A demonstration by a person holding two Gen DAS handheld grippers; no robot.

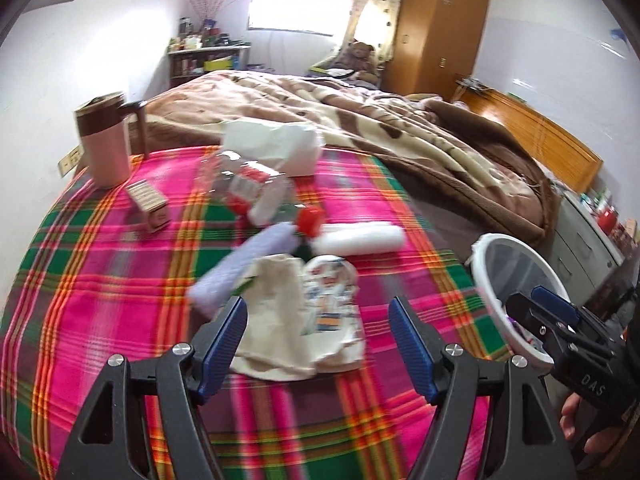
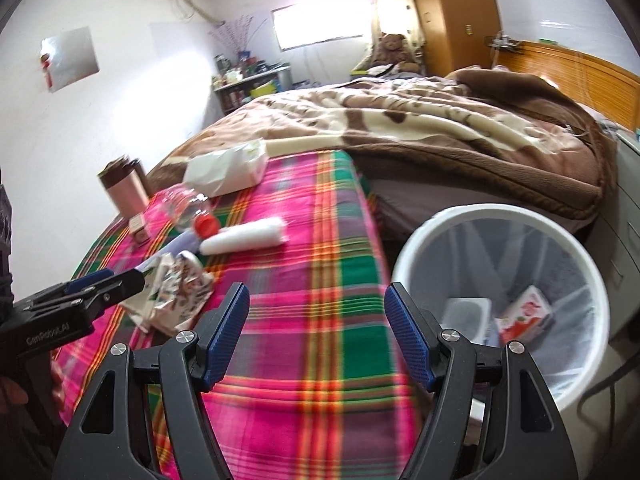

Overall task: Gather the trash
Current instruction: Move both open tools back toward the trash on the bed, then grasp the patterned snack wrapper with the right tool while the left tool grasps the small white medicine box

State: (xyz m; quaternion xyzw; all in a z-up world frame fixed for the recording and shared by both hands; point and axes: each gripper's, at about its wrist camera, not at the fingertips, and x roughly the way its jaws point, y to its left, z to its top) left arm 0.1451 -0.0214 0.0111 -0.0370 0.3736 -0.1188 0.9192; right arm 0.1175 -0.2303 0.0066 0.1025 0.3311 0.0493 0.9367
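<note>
The left gripper [image 1: 318, 340] hangs released, its fingers straddling a crumpled wrapper [image 1: 330, 304] that overlaps a cream cloth [image 1: 276, 320] — closing here risks pinching the cloth too. Beyond the fingertips lie a red-capped plastic bottle [image 1: 256, 188] and a white roll [image 1: 360, 238]. The right gripper [image 2: 316, 336] is spread too, its right finger beside the white bin [image 2: 404, 256] — "GenRobot.AI" and "DAS" mark the tools.

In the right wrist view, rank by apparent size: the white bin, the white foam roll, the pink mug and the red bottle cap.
Largest to smallest as they look in the right wrist view:
1. white bin, though it is nearest the camera
2. white foam roll
3. pink mug, close to the roll and farther off, so unsure
4. red bottle cap
</note>
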